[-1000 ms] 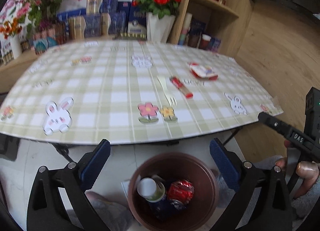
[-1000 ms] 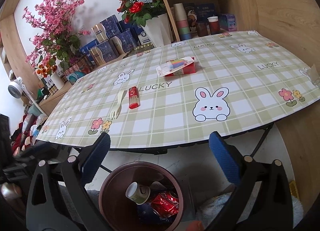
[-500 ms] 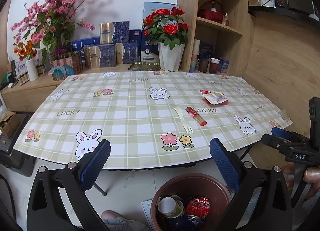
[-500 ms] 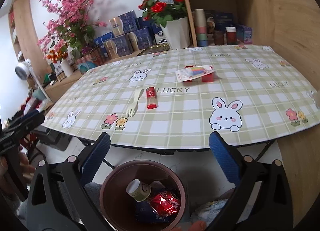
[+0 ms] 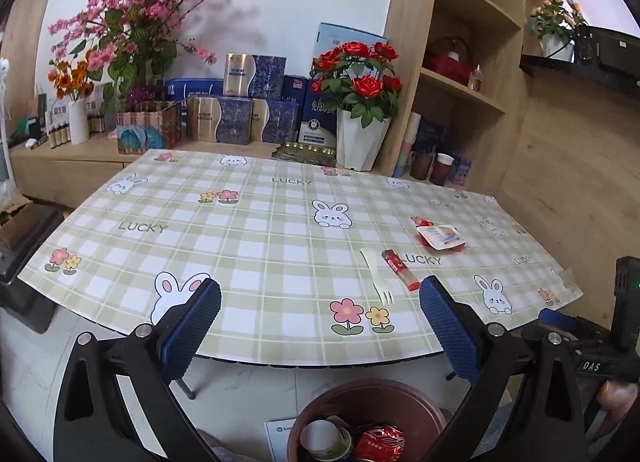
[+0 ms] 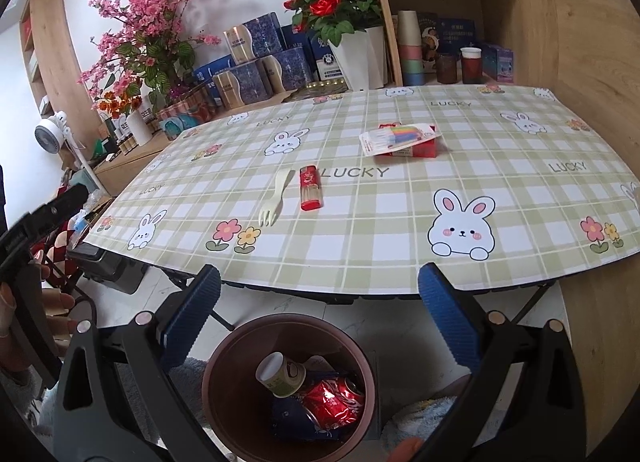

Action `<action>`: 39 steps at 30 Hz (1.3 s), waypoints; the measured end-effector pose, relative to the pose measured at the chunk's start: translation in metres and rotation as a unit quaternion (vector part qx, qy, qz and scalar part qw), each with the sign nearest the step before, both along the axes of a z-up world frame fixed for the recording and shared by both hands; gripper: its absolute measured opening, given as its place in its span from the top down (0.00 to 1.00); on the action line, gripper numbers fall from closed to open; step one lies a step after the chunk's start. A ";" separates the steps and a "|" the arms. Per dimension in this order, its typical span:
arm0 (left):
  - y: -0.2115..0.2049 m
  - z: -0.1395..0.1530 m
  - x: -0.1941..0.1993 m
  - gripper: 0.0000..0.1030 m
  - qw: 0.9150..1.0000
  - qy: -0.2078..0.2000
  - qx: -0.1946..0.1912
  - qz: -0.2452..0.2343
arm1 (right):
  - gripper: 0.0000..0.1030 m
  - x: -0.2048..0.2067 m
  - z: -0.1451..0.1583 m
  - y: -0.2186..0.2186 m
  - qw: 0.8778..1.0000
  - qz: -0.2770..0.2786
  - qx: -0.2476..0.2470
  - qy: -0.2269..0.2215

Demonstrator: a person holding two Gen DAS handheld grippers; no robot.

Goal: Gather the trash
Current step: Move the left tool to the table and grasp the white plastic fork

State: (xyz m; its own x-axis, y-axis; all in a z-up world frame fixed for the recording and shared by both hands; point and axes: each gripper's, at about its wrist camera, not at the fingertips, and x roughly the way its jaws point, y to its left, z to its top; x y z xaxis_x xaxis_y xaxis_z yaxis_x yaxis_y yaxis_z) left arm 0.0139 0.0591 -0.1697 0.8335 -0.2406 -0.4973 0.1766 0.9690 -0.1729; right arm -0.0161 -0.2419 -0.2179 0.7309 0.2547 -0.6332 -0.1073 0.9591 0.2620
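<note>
Step in hand, as I judge it: between pickups. Both tools hang empty above the bin, short of the desk's near edge, with three pieces of trash not yet collected.

Left tool (image 5: 320, 326): released, jaws spread wide, nothing between the blue ribbed pads.
Right tool (image 6: 318, 302): likewise released and empty.

Item 1. Fork (image 6: 272, 198): pale cream plastic, slim and flat, tines toward the near edge. Seen from the right tool, it lies at about 11 o'clock on the desk.
Item 2. Lighter (image 6: 310, 188): red, translucent, a small hard slab, lying just beside the fork on its right but apart from it, near 12 o'clock.
Item 3. Packet (image 6: 402, 140): flat red pack under a white card with rainbow stripes, glossy, well beyond the other two at about 1 o'clock.
Item 4. Bin (image 6: 224, 362): round, brown, smooth-walled plastic, on the floor at 6 o'clock below the desk edge. Holds a paper cup (image 6: 280, 374) on its side, a crushed red can (image 6: 332, 402) and something dark blue I cannot identify.
Item 5. Desk (image 6: 400, 230): covered with a slick green-and-white check cloth printed with rabbits, flowers and "LUCKY".

Next move, in my judgement: reach forward over the edge to the fork or lighter, the nearest pieces. Both lie flat on a slippery cloth, so the pads would need to come down low and close across the narrow width.
</note>
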 end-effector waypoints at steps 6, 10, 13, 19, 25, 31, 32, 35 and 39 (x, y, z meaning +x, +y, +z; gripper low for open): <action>-0.019 -0.005 0.020 0.06 0.999 0.039 0.037 -0.005 | 0.05 0.003 -0.002 -0.006 1.000 -0.021 -0.013 0.001; -0.034 -0.015 0.039 0.06 0.996 0.074 0.052 -0.026 | 0.05 0.011 -0.006 -0.019 0.999 -0.044 -0.017 0.014; -0.047 -0.022 0.052 0.06 0.994 0.078 0.065 -0.037 | 0.05 0.018 -0.010 -0.029 0.998 -0.053 -0.007 0.019; -0.074 -0.044 0.096 0.36 0.988 0.129 0.041 -0.078 | 0.05 0.033 -0.019 -0.037 0.999 -0.046 -0.021 0.010; -0.113 -0.075 0.138 0.65 0.976 0.183 0.051 -0.106 | 0.06 0.047 -0.034 -0.051 0.998 -0.049 0.013 0.022; -0.135 -0.094 0.160 0.65 0.970 0.212 0.065 -0.099 | 0.06 0.053 -0.042 -0.058 0.998 -0.054 0.017 0.024; -0.137 -0.097 0.162 0.65 0.970 0.212 0.073 -0.098 | 0.06 0.053 -0.042 -0.060 0.998 -0.057 0.017 0.022; -0.141 -0.104 0.168 0.65 0.967 0.220 0.087 -0.094 | 0.07 0.055 -0.045 -0.063 0.998 -0.063 0.020 0.024; -0.145 -0.107 0.167 0.65 0.966 0.215 0.110 -0.092 | 0.07 0.057 -0.047 -0.066 0.997 -0.066 0.022 0.027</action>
